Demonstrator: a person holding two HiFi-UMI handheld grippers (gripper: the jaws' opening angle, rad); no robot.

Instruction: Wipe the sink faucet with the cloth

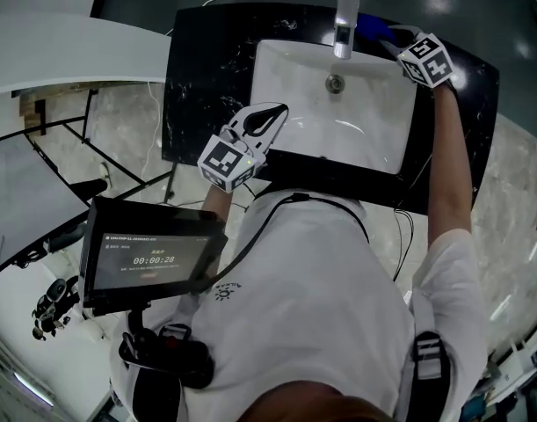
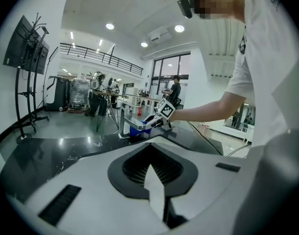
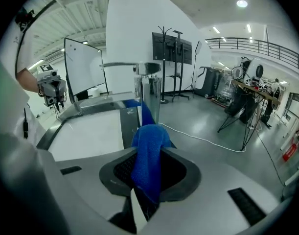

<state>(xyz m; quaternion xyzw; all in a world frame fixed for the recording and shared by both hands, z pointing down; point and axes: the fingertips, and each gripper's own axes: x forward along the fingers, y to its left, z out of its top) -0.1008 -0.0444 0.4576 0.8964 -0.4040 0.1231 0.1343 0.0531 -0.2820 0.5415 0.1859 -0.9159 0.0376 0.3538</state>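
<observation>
Blue cloth [image 3: 148, 163] hangs from the right gripper [image 1: 393, 40], whose jaws are partly closed and pinched on a fold of it, with fabric filling the gap. A bunched end pokes out ahead of the jaws. That suits the job: the loose pad is what should rub the metal, so hard plastic need not touch it.

This gripper sits at the far right of the sink [image 1: 290, 60], just beside the faucet [image 1: 344, 18] and tilted down toward it. In the right gripper view the chrome spout and upright body stand directly ahead of the cloth. The cloth is very close to them, but I cannot tell whether it touches.

The left gripper [image 1: 261, 123] is fully closed with nothing in it, over the sink's near left rim and the black desk [image 1: 202, 69]. There it is out of the way. The faucet is fixed and needs no steadying, so this gripper has nothing to do.

Wiping seems about to start. The next move is probably to press the cloth on the faucet body and sweep along the spout.
</observation>
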